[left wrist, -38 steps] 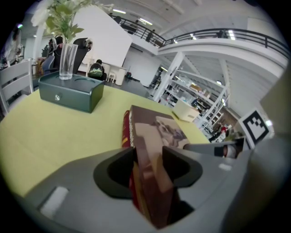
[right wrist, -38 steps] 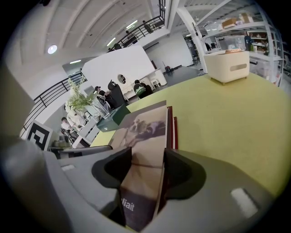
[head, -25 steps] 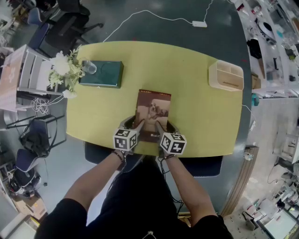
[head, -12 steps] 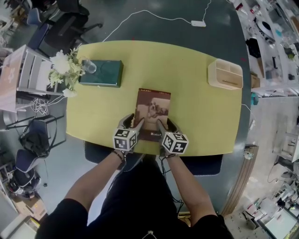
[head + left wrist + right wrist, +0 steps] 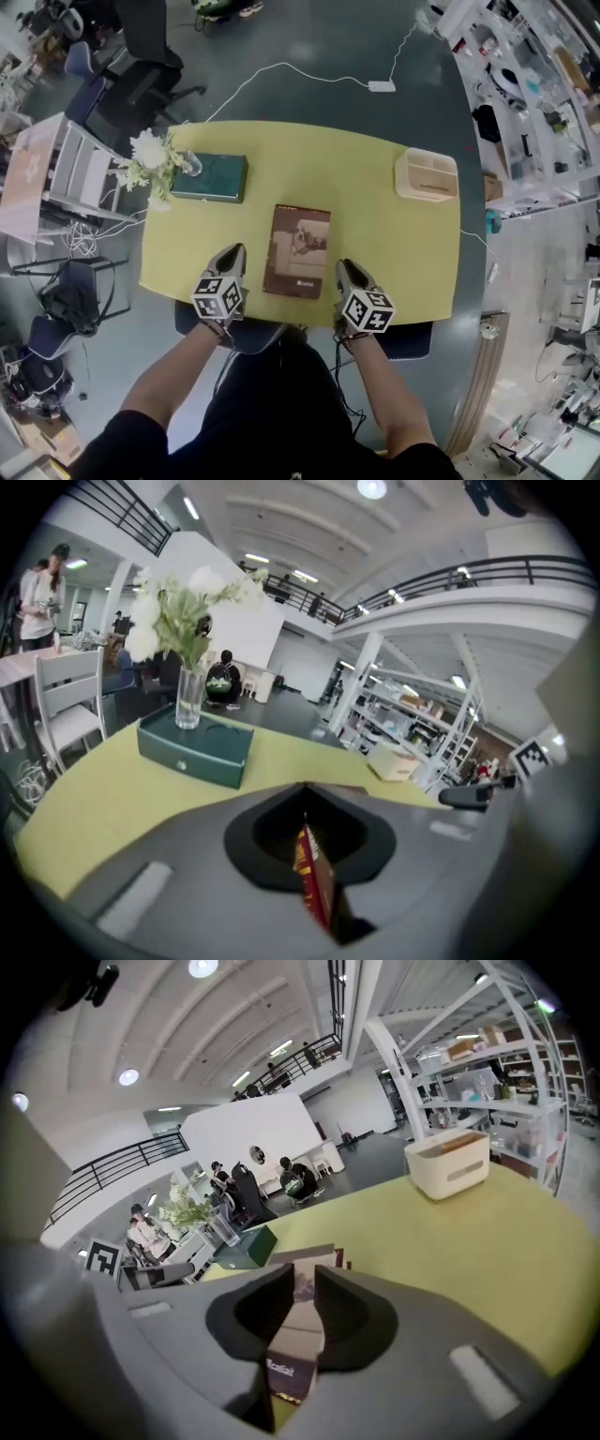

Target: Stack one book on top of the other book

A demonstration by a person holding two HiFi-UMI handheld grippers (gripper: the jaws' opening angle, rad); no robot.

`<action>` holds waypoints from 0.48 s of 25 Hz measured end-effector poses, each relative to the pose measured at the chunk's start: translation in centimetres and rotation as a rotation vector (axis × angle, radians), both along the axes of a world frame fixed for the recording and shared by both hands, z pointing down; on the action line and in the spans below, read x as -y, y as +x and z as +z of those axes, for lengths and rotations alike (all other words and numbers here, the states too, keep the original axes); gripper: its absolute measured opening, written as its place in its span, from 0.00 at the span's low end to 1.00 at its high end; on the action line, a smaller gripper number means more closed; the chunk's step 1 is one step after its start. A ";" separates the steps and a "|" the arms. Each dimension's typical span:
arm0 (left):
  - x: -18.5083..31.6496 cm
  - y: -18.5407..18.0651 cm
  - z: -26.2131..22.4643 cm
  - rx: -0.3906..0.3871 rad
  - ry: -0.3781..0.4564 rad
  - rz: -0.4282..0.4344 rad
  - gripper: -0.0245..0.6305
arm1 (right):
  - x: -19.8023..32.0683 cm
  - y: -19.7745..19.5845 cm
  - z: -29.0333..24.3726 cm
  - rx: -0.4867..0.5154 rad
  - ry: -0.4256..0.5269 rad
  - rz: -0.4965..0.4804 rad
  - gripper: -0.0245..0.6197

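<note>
A brown rectangular book with a pale picture on its cover [image 5: 298, 250] lies flat near the front middle of the yellow oval tabletop [image 5: 375, 234]. Its cover print is too small to read. A dark green, box-like book [image 5: 214, 179] lies well apart from it at the far left. A clear glass vase of white flowers [image 5: 187, 165] stands on that book's left end and hides part of its top.

The left hand-held gripper [image 5: 235, 252] hangs just left of the brown book without touching it. Its jaws are shut with nothing in them, and its own view shows the brown book only as a reddish sliver through the slit between them. The right hand-held gripper [image 5: 343, 268] hangs just right of the book. Its jaws are closing with a narrow gap left and nothing between them. A cream plastic organiser tray [image 5: 427, 175] stands at the far right. The gripper bodies cover part of the tabletop's near edge.
</note>
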State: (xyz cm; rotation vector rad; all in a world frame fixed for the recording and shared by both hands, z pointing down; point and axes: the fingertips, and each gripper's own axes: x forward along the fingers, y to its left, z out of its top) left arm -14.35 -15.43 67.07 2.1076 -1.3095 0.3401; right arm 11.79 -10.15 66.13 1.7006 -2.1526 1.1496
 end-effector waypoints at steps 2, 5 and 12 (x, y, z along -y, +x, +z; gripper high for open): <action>0.3 0.1 -3.6 -0.012 0.064 0.025 0.05 | 0.3 -0.5 -3.3 -0.013 0.059 -0.024 0.11; -0.7 0.5 -9.0 -0.017 0.148 0.078 0.05 | -0.1 -1.9 -8.2 -0.031 0.135 -0.065 0.04; -4.3 3.1 -18.8 -0.081 0.328 0.223 0.05 | -1.5 -5.8 -18.3 -0.048 0.305 -0.185 0.04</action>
